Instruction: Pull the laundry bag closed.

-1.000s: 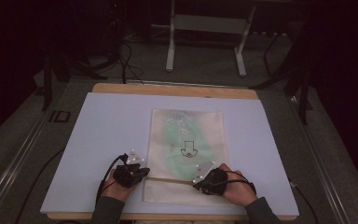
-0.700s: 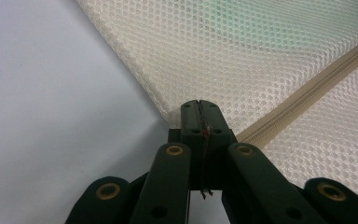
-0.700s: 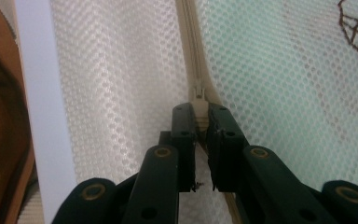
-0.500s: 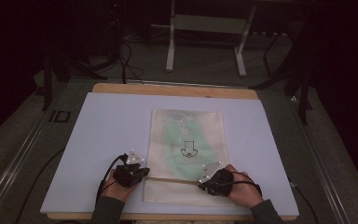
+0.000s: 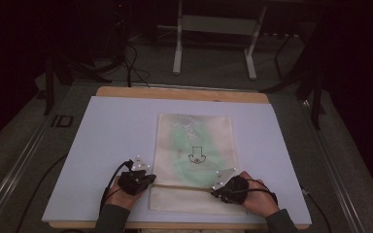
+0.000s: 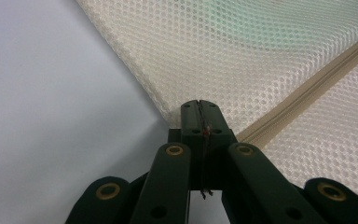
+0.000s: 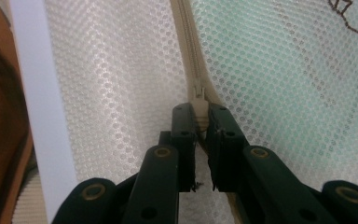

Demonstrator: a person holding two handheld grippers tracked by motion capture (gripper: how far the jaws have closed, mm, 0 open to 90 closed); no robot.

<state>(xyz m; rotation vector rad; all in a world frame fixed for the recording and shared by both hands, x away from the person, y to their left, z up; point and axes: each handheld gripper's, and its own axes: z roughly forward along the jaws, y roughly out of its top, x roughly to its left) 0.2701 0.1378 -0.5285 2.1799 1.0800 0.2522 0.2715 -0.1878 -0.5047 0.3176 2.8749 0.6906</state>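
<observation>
a desk (image 5: 121, 126) with a pale lavender top is seen from above, its wooden edge showing along the far side. a cream mesh bag (image 5: 194, 131) lies flat on it, a little right of centre, with its long side running from near to far. something pale green shows through the mesh, and a small dark outline drawing sits on the bag's middle. a beige zipper (image 5: 182, 187) crosses the bag from left to right near its near end.

two hands come in from the near edge, each holding a black gripper. the left gripper (image 5: 148, 178) is at the bag's left edge, at the left end of the zipper. in the left gripper view its jaws are pressed together on the mesh edge of the bag (image 6: 261, 56), right where the zipper (image 6: 307, 79) ends, with bare desk (image 6: 51, 93) to one side.

the right gripper (image 5: 215, 190) is on the zipper toward the bag's right side, well apart from the left one. in the right gripper view its jaws are clamped on the small beige zipper pull (image 7: 198, 100), with a narrow gap between them that the pull occupies. the zipper (image 7: 186, 42) runs away from the jaws across the mesh, with green-tinted mesh on one side and plain cream on the other. a strip of desk and a bit of wood edge show at that view's left.
</observation>
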